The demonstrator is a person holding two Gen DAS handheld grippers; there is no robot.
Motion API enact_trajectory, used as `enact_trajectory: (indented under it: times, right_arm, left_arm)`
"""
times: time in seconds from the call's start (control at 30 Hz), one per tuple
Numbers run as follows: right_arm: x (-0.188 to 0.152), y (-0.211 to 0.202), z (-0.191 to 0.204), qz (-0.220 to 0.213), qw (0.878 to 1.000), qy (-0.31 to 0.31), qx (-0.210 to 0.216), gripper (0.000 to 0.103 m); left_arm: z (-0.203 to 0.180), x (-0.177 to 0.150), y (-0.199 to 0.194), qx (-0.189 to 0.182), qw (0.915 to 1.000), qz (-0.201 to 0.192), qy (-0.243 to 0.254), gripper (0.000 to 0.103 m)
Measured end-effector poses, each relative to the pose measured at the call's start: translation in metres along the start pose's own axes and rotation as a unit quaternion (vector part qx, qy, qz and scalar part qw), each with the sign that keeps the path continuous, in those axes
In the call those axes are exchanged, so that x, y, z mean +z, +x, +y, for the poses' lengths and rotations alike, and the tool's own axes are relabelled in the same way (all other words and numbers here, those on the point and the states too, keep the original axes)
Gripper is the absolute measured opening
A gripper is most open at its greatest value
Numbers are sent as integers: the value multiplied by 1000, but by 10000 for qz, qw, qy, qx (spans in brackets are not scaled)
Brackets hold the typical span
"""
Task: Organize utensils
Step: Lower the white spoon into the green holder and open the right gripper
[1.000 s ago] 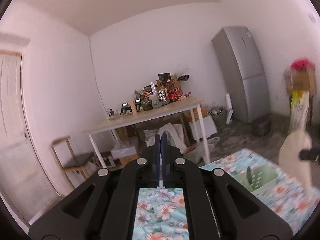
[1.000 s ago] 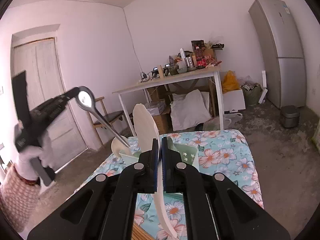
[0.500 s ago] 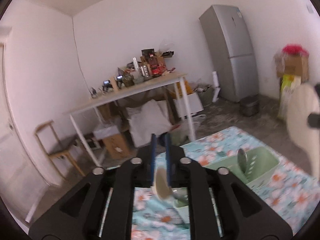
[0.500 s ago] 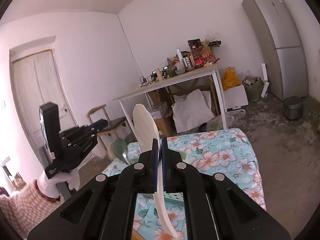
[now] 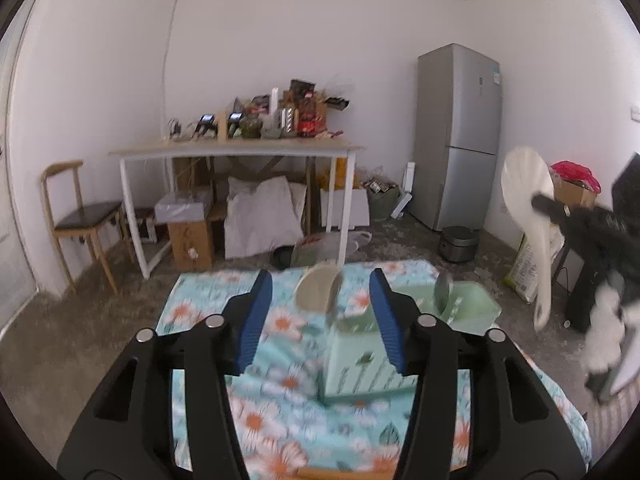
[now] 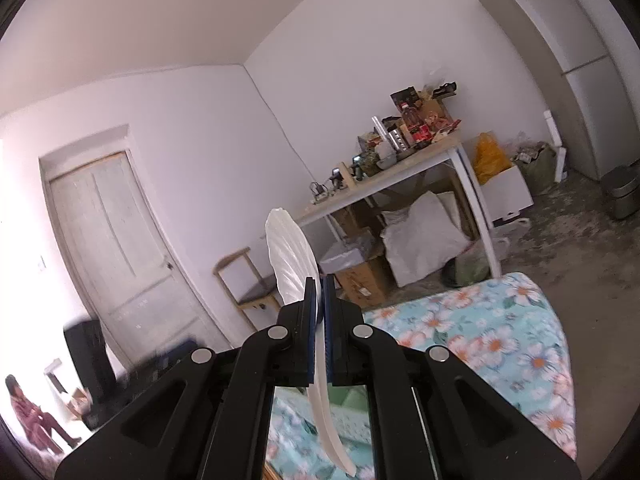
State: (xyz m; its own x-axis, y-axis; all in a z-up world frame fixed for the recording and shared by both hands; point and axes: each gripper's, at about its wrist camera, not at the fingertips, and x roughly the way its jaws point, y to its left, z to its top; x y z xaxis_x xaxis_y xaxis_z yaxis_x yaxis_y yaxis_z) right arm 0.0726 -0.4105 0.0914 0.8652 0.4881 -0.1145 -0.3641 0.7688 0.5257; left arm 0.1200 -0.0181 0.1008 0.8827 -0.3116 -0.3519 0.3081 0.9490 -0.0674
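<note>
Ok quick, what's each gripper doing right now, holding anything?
Left gripper: jaws opening, pads clear of the spoon in the green holder.
Right gripper: shut on the white rice paddle.

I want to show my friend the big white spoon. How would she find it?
Start at the flowery blue tablecloth, then look up past its right edge to the right gripper. Pinched shut between its blue pads is the white rice paddle, broad end up. Unlike the spoons standing in the green holder, it is wide, flat, pure white and held in the air.
</note>
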Motion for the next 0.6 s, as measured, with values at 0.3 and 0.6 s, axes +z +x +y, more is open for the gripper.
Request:
enact_trajectory:
  times: [0.3,0.6]
  right_arm:
    - [3,48,-12,-68,9998,-133,121,4]
    - [-29,78,-38,548,9982,-177,-139,6]
  left_arm:
    - [34,-42,-5,169,9985,400,-323,50]
    - [47,-63,0,247,9962,697,-466,51]
